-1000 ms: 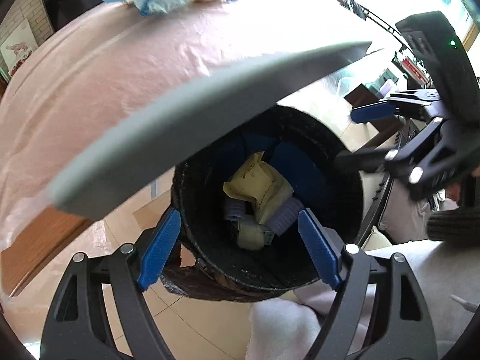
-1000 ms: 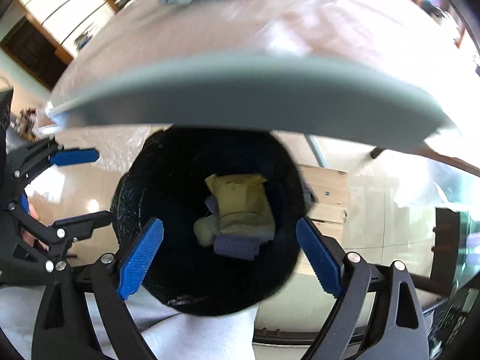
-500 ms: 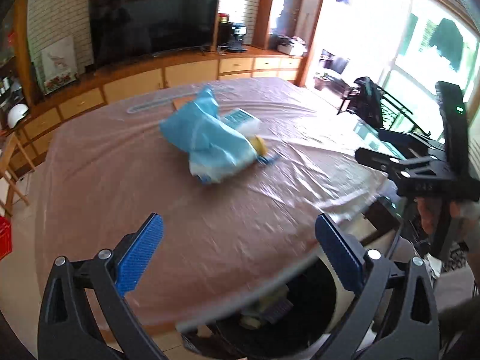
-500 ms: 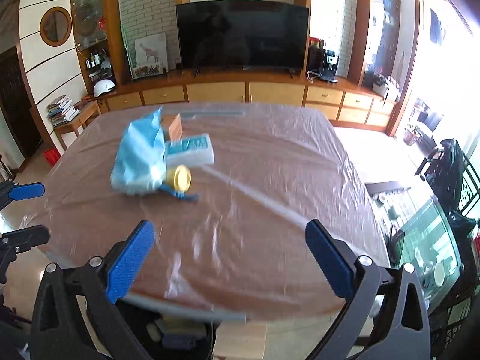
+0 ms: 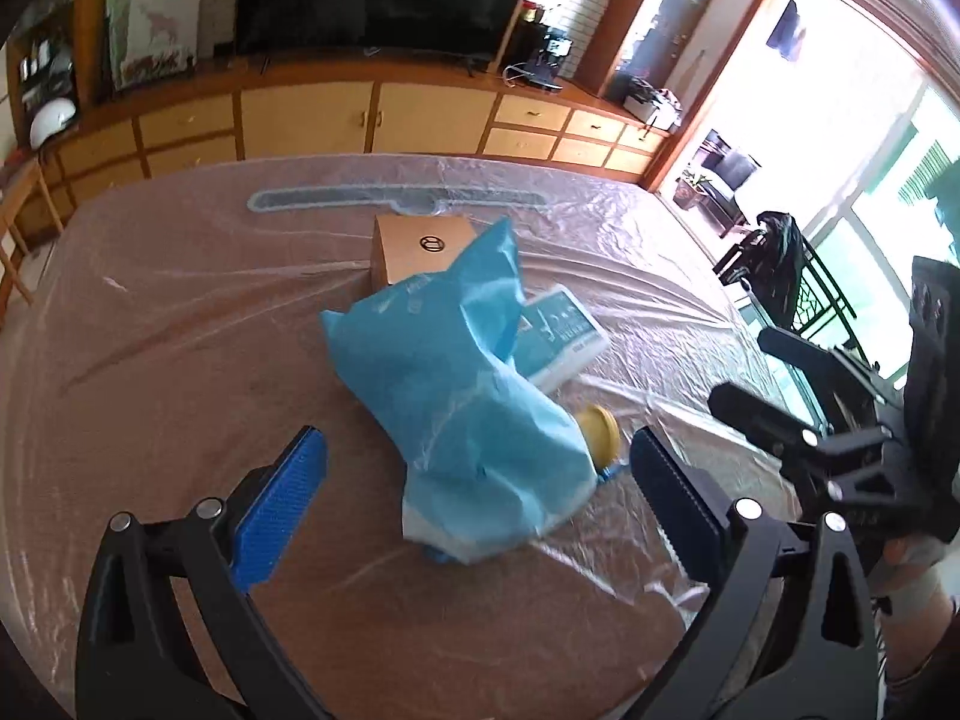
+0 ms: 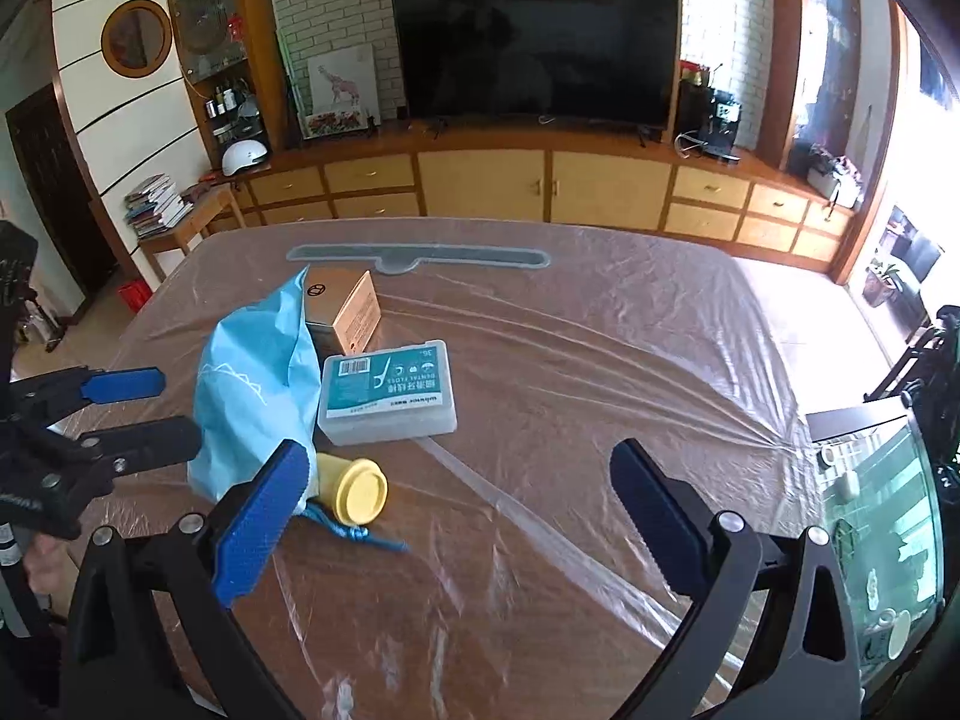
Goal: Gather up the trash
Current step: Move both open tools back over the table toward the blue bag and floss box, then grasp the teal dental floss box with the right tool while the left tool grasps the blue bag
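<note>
Plastic-covered table (image 6: 600, 360) bears blue bag (image 5: 468, 420), floss box (image 6: 387, 390); both tongs apart, empty.

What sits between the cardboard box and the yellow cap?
Right wrist view: the dental floss box lies between the cardboard box and the yellow cap.

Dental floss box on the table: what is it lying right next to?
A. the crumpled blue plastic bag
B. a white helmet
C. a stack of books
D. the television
A: the right wrist view shows the dental floss box flat on the plastic-covered table, its left end against the crumpled blue plastic bag.
</note>
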Motion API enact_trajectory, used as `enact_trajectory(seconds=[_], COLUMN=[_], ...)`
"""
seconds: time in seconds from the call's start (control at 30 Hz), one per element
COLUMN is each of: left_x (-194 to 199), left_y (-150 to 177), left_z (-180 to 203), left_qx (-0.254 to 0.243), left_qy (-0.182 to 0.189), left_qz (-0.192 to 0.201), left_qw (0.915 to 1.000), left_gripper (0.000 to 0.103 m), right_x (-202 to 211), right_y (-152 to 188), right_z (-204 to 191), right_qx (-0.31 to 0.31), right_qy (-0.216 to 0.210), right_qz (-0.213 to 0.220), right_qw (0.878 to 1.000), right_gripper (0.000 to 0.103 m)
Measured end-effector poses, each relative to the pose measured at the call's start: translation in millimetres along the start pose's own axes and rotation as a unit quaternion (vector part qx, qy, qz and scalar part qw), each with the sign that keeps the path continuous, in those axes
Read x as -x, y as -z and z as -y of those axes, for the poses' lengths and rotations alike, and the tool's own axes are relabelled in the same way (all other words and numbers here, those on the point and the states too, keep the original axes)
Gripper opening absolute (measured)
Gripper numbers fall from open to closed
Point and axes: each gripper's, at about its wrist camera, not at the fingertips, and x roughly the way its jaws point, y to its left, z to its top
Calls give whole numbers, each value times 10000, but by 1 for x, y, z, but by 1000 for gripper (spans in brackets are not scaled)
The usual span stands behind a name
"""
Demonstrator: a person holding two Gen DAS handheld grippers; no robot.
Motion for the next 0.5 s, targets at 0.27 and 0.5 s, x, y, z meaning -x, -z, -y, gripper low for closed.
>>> enact_trajectory(seconds=[0.27, 0.5], left_x=[-40, -50], left_y=[-17, -11], left_z=[-32, -54], left_qx=[1036, 1382], left_qy=[613, 850], left_qz=[-299, -481], left_qw=[9923, 9856], left_gripper=[101, 68], right_x=[-40, -64], right_y=[-17, -24], right_z=[-4, -21], right_qx=[184, 484], right_qy=[-234, -536], right_qz=[-287, -492], right_qw=[9991, 9962], right_gripper=[99, 99])
